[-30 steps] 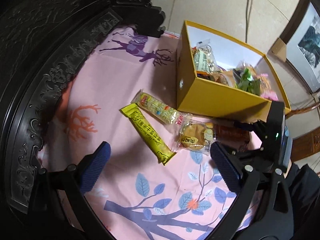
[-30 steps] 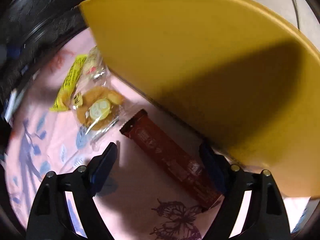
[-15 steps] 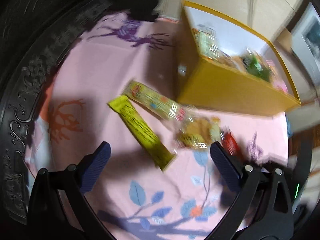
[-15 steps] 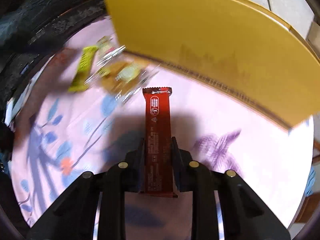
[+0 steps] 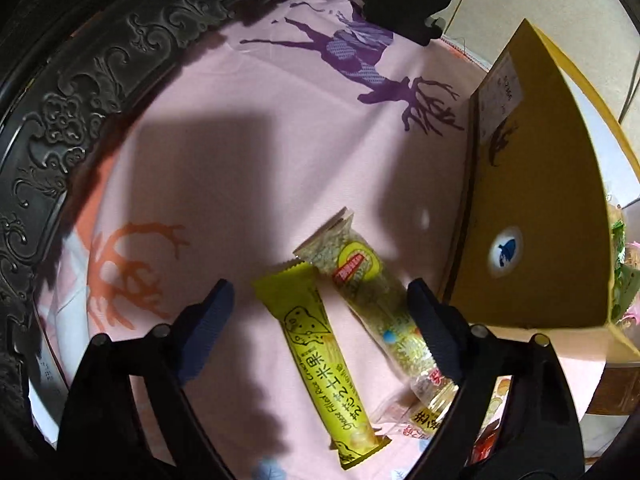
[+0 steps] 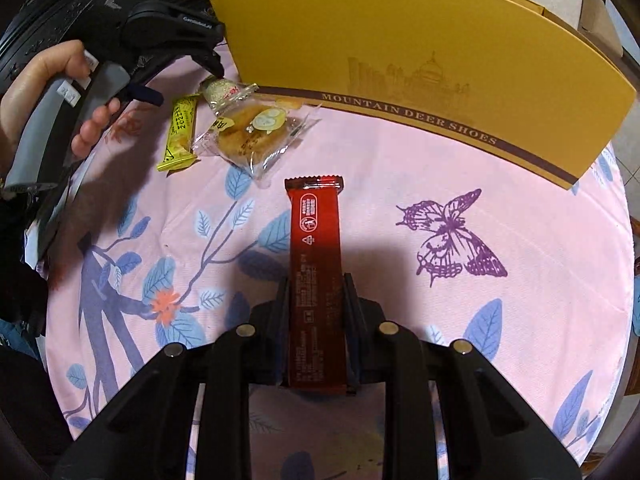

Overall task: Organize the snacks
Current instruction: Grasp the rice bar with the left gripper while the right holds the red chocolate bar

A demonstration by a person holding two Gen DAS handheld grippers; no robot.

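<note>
My right gripper [image 6: 316, 292] is shut on a dark red snack bar [image 6: 314, 240], which sticks out forward above the pink cloth. My left gripper [image 5: 320, 320] points steeply down over a yellow rice-cracker bar [image 5: 320, 360] and a clear-wrapped green snack packet [image 5: 372, 300]. Both lie between its blue pads [image 5: 208, 320]. The jaws are closing, and the pads touch neither snack. A wrapped round cake [image 6: 252, 132] lies beside the yellow bar [image 6: 182, 132]. The yellow shoe box [image 6: 400, 60] stands behind them, and its short side [image 5: 532, 232] is close to my left gripper's right finger.
A pink printed cloth [image 6: 440, 160] covers the table, with a dark carved wooden rim [image 5: 60, 120] at the left and far side. A person's hand [image 6: 48, 80] holds the left tool's handle. Other snacks show over the box's edge [image 5: 624, 280].
The left gripper has come down and closer over the yellow bar and the green packet. The right gripper has shut on the red bar and drawn it away from the box.
</note>
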